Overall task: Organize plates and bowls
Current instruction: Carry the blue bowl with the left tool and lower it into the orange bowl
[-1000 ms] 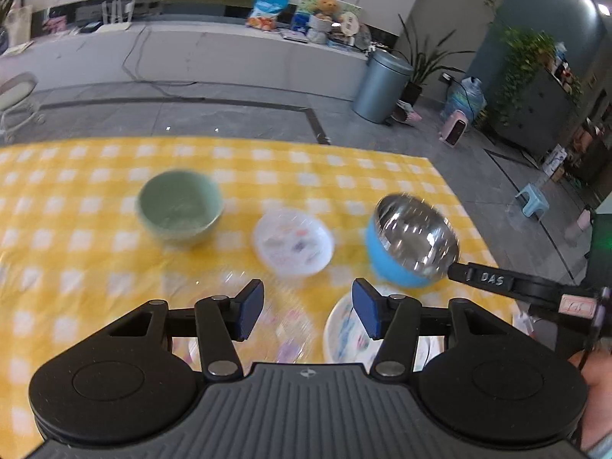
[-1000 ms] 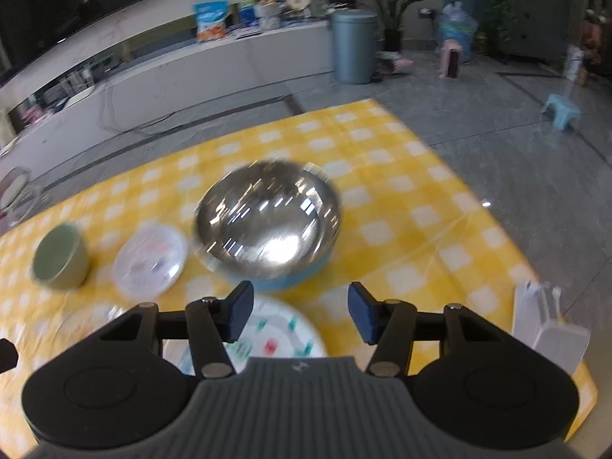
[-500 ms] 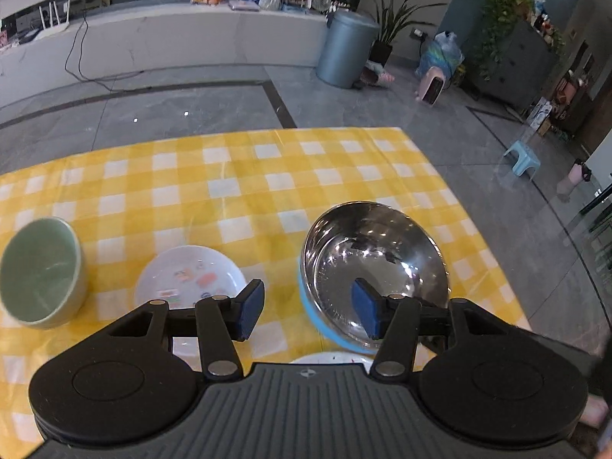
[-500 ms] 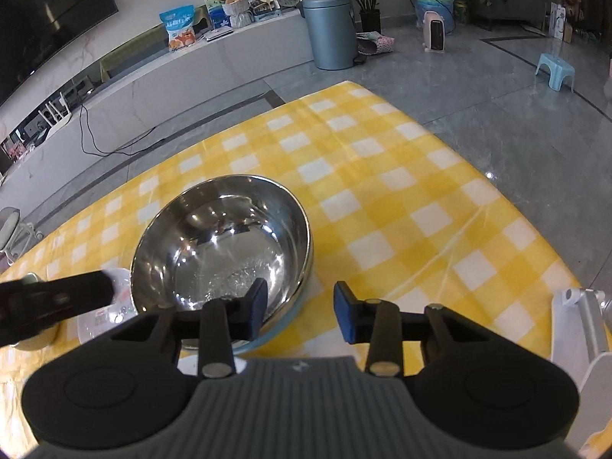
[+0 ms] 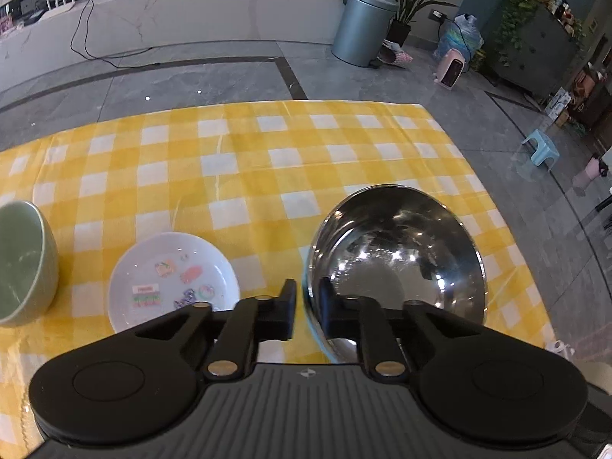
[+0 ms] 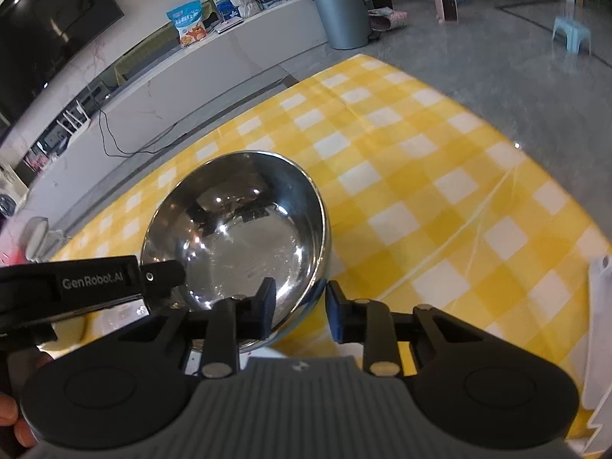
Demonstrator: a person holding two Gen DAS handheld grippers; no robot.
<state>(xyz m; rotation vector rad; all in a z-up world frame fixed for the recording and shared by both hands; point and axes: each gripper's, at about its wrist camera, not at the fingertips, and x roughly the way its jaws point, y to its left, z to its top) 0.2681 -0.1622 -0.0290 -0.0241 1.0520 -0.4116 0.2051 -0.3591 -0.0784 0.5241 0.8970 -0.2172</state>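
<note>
A steel bowl with a blue outside is held tilted over the yellow checked table. My left gripper is shut on its left rim, one finger inside and one outside. My right gripper straddles its right rim with a wider gap; the left finger lies inside the bowl. A small white plate with stickers lies left of the bowl. A green bowl stands at the far left.
The left gripper's body shows at the left of the right wrist view. A white rack stands at the table's right edge. The table ends close to the right of the bowl. Part of another plate lies under the bowl.
My left gripper has closed on the steel bowl's left rim. My right gripper has moved onto the right rim and narrowed. The bowl has tilted and risen.
</note>
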